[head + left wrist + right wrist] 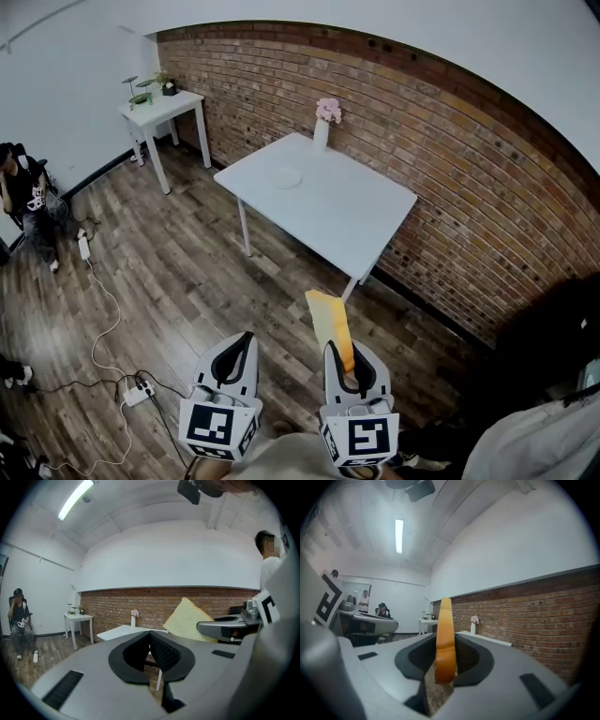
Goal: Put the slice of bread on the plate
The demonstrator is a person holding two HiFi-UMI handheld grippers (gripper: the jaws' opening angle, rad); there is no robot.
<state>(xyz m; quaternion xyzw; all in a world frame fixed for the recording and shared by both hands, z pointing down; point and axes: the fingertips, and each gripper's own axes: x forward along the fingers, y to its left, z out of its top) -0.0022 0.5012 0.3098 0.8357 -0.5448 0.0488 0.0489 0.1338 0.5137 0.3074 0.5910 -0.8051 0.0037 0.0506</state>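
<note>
A slice of bread [331, 326] with a yellow crumb and orange crust stands on edge between the jaws of my right gripper [349, 364], which is shut on it. In the right gripper view the bread's crust [445, 641] rises edge-on out of the dark pads. My left gripper [234, 360] hangs beside it, jaws shut and empty; in its own view the pads [149, 645] meet, and the bread [186, 620] shows to the right. A small white plate [287, 177] lies on the white table [356, 225] far ahead, by the brick wall.
A white vase with pink flowers [323, 123] stands at the table's far edge. A small white side table [161, 110] is at the back left. A seated person [28, 202] is at the left, and cables with a power strip [137, 395] lie on the wooden floor.
</note>
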